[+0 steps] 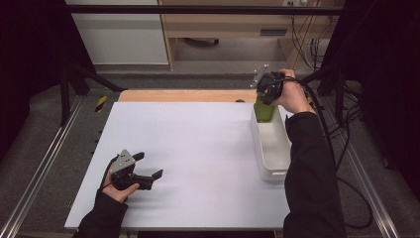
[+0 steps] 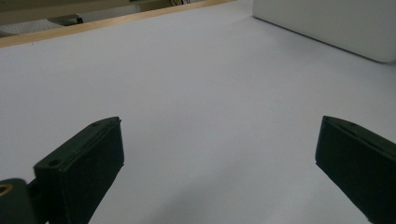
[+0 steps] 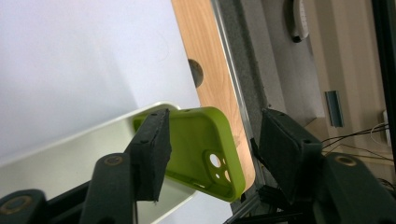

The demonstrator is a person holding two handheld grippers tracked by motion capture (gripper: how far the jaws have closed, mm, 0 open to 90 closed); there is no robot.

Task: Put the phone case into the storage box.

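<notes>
A lime-green phone case (image 1: 265, 112) stands tilted in the far end of a long white bin (image 1: 275, 163) at the table's right side. In the right gripper view the case (image 3: 196, 149) leans over the bin's rim (image 3: 70, 140), camera cut-outs showing. My right gripper (image 1: 268, 98) hovers just over it; its jaws straddle the case with a gap at the right jaw, so the gripper (image 3: 215, 122) is open. My left gripper (image 1: 149, 165) rests low on the white table near the front left, open with nothing between its jaws (image 2: 219, 126).
A white sheet (image 1: 198, 148) covers the table, with a wooden strip (image 1: 183, 95) along the far edge. Metal rails run along both sides. The bin's side (image 2: 327, 23) rises ahead of the left gripper. Cables hang off the table at the right.
</notes>
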